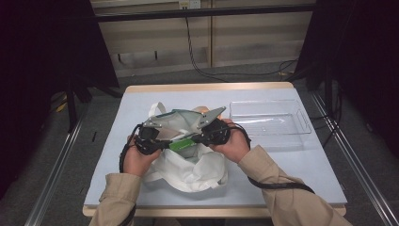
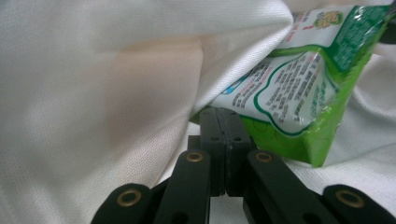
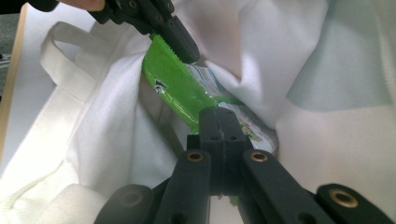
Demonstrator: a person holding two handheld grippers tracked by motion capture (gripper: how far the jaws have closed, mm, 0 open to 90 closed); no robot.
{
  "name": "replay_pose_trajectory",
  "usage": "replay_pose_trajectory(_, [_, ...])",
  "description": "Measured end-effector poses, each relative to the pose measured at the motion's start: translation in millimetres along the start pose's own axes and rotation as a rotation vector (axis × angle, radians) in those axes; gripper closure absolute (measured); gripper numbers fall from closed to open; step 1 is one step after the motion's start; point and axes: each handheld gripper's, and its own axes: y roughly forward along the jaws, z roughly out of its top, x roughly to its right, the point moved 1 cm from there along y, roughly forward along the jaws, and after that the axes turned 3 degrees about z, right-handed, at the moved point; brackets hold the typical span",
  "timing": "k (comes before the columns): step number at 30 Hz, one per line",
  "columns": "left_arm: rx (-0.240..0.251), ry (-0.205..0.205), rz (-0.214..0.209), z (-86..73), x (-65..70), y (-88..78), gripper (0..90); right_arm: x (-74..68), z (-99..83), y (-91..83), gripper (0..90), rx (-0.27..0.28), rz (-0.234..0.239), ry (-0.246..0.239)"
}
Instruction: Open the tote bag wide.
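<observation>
Both pairs of jaws are clenched on the same green snack packet (image 3: 177,88). In the right gripper view the right gripper (image 3: 219,122) pinches one end of the packet between its black jaws, and farther off the left gripper (image 3: 180,44) bites the serrated seal at the opposite end. In the left gripper view the left gripper (image 2: 225,122) has its jaws pressed together at the packet's (image 2: 299,93) lower edge, with white cloth folding over from the left. The packet sits inside the mouth of a white cloth bag (image 1: 188,169), stretched between the two grippers and partly covered by the bag's fabric. From the high view the bag lies crumpled on the pale blue surface (image 1: 301,174) in front of the person, with its handles toward the far side, and the packet (image 1: 181,142) shows as a green strip between the left gripper (image 1: 162,141) and the right gripper (image 1: 200,136). A clear plastic tray (image 1: 268,123) stands to the right, near the bag but apart from it. The step in hand looks like drawing the packet out of the bag. The next move likely calls for raising both hands together so the packet clears the cloth without snagging, then carrying it toward the tray.
</observation>
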Motion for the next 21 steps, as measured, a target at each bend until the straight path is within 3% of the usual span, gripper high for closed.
replay_pose_trajectory(7, [0.027,0.007,-0.001,-2.5,-1.6,-3.6,89.5,1.6,11.0,-14.6,90.0,0.030,0.001,0.020])
replay_pose_trajectory(11, [0.049,0.017,-0.017,-3.6,-0.3,-7.5,88.4,3.1,16.7,-22.8,90.0,0.042,-0.004,0.059])
replay_pose_trajectory(14, [0.072,0.018,-0.027,-3.8,-2.4,-14.2,88.0,5.3,20.1,-27.3,90.0,0.043,0.003,0.067])
replay_pose_trajectory(16, [0.120,0.010,-0.039,-3.7,-0.6,-19.9,87.8,7.1,22.6,-29.8,90.0,0.045,-0.002,0.075])
replay_pose_trajectory(21, [0.130,0.053,-0.070,-1.6,7.6,-32.1,89.2,14.0,25.4,-30.2,90.0,0.059,-0.026,0.098])
